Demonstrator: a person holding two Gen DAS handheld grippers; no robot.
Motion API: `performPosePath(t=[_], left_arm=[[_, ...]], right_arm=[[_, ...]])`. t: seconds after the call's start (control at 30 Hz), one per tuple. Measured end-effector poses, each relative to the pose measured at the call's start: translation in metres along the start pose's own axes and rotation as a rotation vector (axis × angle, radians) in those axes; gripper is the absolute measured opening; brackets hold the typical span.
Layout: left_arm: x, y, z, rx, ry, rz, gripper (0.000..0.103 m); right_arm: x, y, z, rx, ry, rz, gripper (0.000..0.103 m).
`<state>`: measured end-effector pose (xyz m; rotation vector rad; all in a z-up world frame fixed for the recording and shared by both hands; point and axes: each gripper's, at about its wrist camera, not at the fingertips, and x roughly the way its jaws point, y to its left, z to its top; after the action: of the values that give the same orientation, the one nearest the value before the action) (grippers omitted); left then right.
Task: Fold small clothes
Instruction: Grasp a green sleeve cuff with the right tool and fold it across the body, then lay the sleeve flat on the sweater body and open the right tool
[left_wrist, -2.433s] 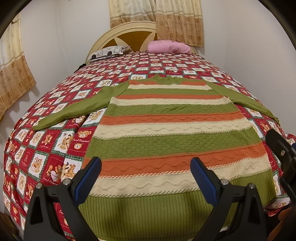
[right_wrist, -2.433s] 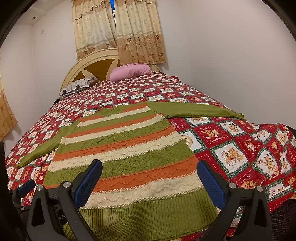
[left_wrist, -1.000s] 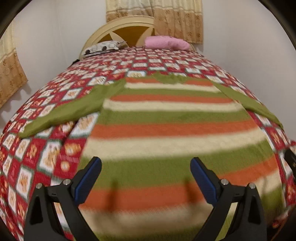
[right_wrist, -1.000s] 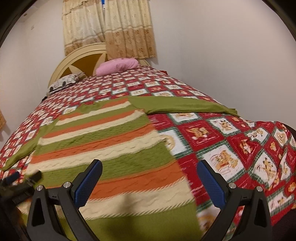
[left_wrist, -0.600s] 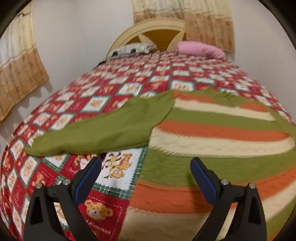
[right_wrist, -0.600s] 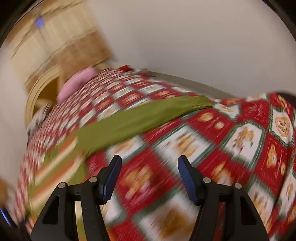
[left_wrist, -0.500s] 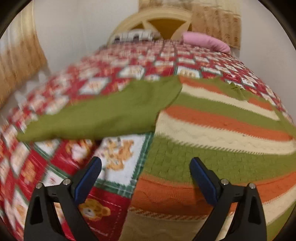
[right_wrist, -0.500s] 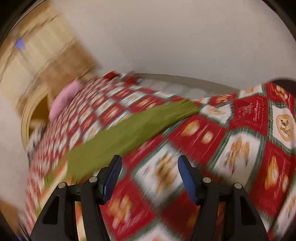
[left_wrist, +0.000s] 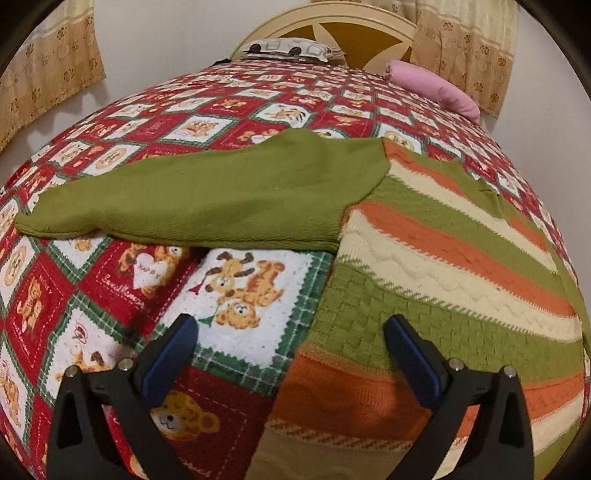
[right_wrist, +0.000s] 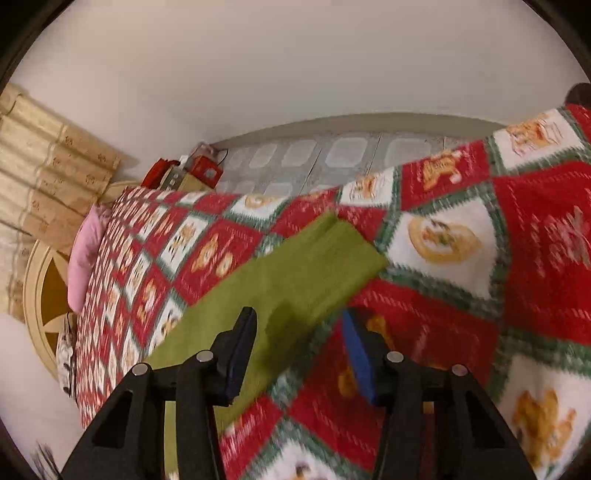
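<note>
Nearest you in the left wrist view, your left gripper (left_wrist: 291, 332) hangs with its blue-padded fingers spread wide and nothing between them, over the spot where the sweater (left_wrist: 436, 273) edge meets the bedspread (left_wrist: 110, 291). The sweater's striped body of green, orange and cream lies flat on the right, and its lower hem is cut off by the frame bottom and partly hidden behind the gripper frame. Beyond the fingers, the left sleeve (left_wrist: 207, 195) stretches out flat to the left across the bear-print squares, with its cuff near the bed's left side. Farther back, a patterned pillow (left_wrist: 288, 48) and a pink pillow (left_wrist: 432, 86) lie against the headboard (left_wrist: 332, 22), with curtains (left_wrist: 48, 70) at the sides.

In the right wrist view, your right gripper (right_wrist: 299, 328) is partly open, its fingers straddling the lower edge of the right sleeve (right_wrist: 295, 280); whether the pads touch the knit you cannot tell, since the picture is blurred there. The sleeve's cuff end lies just ahead on the bedspread (right_wrist: 546, 221), and the rest of the sweater is out of frame. Past the bed edge show floor tiles (right_wrist: 332, 155) and some small red boxes (right_wrist: 184, 171), too blurred to identify.
</note>
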<state>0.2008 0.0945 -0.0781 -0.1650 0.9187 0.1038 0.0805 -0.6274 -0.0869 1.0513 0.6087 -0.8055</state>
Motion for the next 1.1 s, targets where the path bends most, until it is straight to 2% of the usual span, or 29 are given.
performPosePath(t=[0.07, 0.13, 0.3, 0.43, 0.53, 0.67, 0.8, 0.9, 1.1], left_arm=[[0.001, 0.0, 0.001, 0.002, 0.001, 0.002, 0.103], [0.002, 0.0, 0.001, 0.003, 0.001, 0.002, 0.103], [0.002, 0.0, 0.001, 0.002, 0.0, 0.002, 0.103], [0.002, 0.0, 0.001, 0.001, 0.0, 0.0, 0.103], [0.002, 0.0, 0.001, -0.002, -0.001, -0.004, 0.103], [0.002, 0.001, 0.001, -0.006, -0.003, -0.01, 0.103], [0.002, 0.002, 0.001, -0.011, -0.006, -0.017, 0.103], [0.001, 0.004, 0.001, -0.015, -0.009, -0.024, 0.103], [0.001, 0.006, 0.0, -0.021, -0.013, -0.034, 0.103]], right_arm=[[0.009, 0.0, 0.005, -0.007, 0.008, -0.021, 0.023], [0.012, -0.003, 0.007, -0.019, 0.012, -0.031, 0.014], [-0.006, 0.008, 0.01, -0.097, -0.013, -0.017, 0.008], [-0.048, 0.054, 0.002, -0.216, -0.092, 0.042, 0.008], [-0.079, 0.105, -0.019, -0.341, -0.111, 0.093, 0.007], [-0.109, 0.179, -0.077, -0.534, -0.104, 0.172, 0.007], [-0.117, 0.251, -0.16, -0.702, -0.053, 0.278, 0.007], [-0.106, 0.291, -0.227, -0.795, 0.039, 0.356, 0.007], [-0.07, 0.34, -0.357, -0.954, 0.178, 0.403, 0.006]])
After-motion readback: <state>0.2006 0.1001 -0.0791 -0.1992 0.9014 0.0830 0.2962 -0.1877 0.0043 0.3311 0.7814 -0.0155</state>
